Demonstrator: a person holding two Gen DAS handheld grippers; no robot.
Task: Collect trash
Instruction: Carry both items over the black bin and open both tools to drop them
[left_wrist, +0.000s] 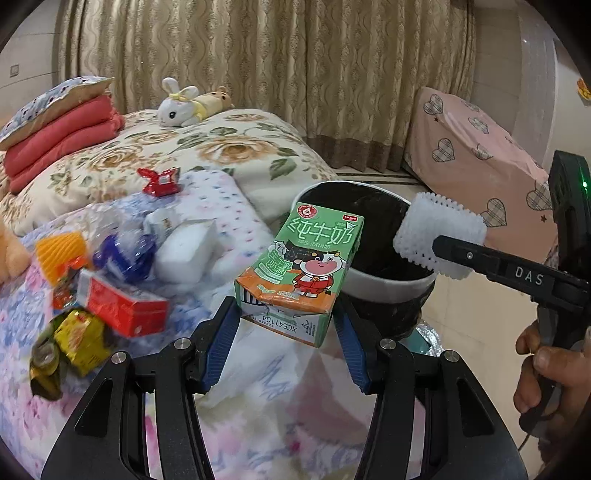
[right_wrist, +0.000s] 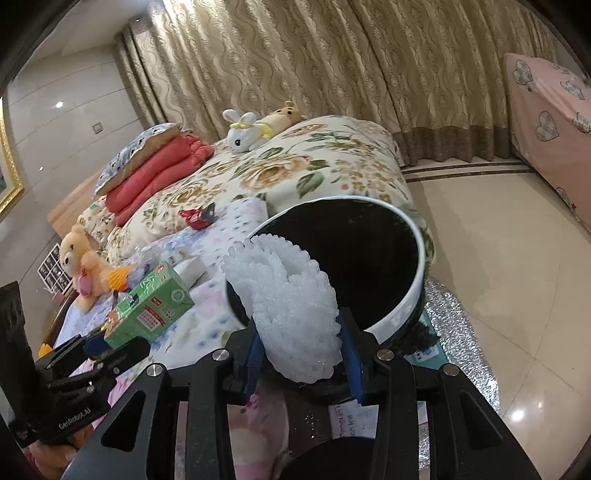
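Note:
My left gripper (left_wrist: 286, 314) is shut on a green milk carton (left_wrist: 301, 266) and holds it above the bed, just left of the white-rimmed black trash bin (left_wrist: 384, 280). My right gripper (right_wrist: 301, 332) is shut on a white foam net sleeve (right_wrist: 295, 302) and holds it at the bin's rim (right_wrist: 413, 295), over the near edge of its opening. The right gripper (left_wrist: 443, 247) with the foam (left_wrist: 436, 232) shows in the left wrist view, and the left gripper (right_wrist: 92, 343) with the carton (right_wrist: 151, 306) in the right wrist view.
More trash lies on the bed at left: a red box (left_wrist: 122, 302), a yellow wrapper (left_wrist: 77, 339), a crushed clear bottle (left_wrist: 122, 247), a white carton (left_wrist: 184, 251), a red wrapper (left_wrist: 160, 181). Plush toys (left_wrist: 184, 105) and folded blankets (left_wrist: 59, 140) lie further back. Tiled floor (right_wrist: 517, 258) spreads on the right.

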